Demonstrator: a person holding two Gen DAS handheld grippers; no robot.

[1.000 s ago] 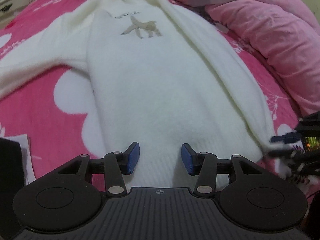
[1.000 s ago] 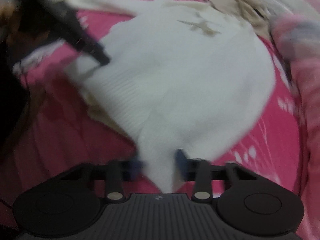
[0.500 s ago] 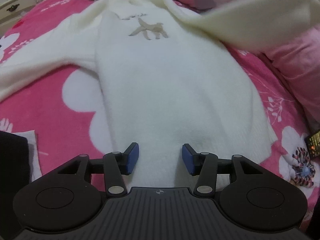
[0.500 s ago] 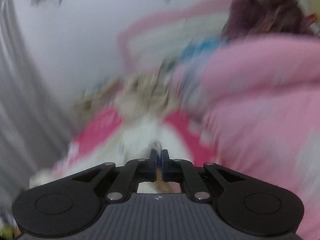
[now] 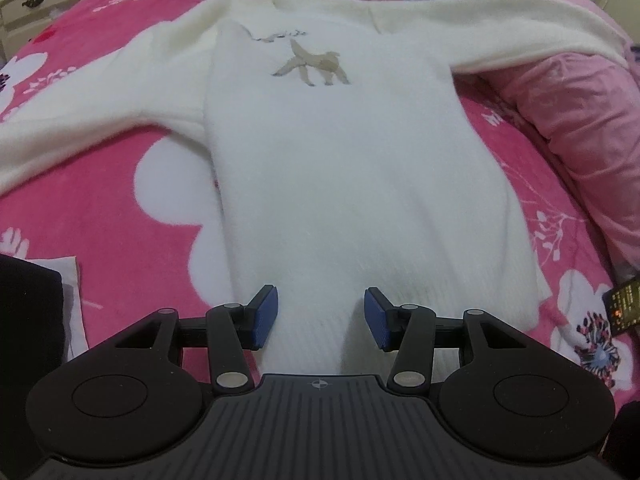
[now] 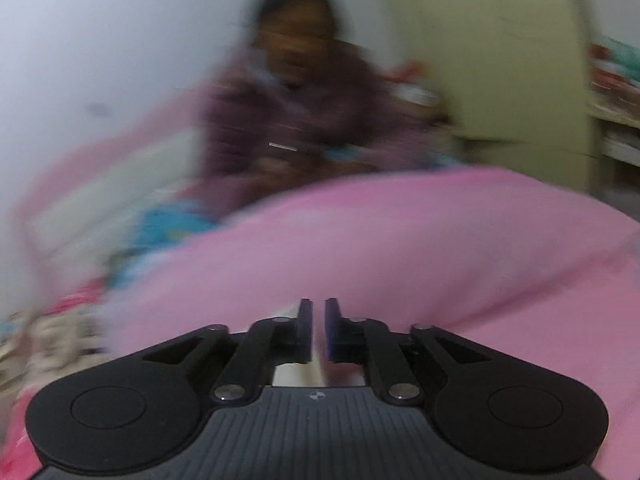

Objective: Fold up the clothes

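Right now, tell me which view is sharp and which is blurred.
Left wrist view: sharp, evenly lit, fisheye-bowed edges; the fluffy white sweater on the pink flowered blanket reads clearly. Right wrist view: heavy motion blur smears the pink quilt and background; only the right gripper is crisp.

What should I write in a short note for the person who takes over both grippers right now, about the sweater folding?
Left gripper: open, at the hem of the white sweater, holding nothing.
Right gripper: jaws nearly closed; a pale strip shows between them, perhaps the cuff, but the blur leaves it unclear.
Sweater: flat, front up, on the pink flowered blanket. Its left-side sleeve lies spread out; the other sleeve stretches out over the pink duvet.
Done: sweater laid out.
Left: fold both sleeves in, then fold the body.
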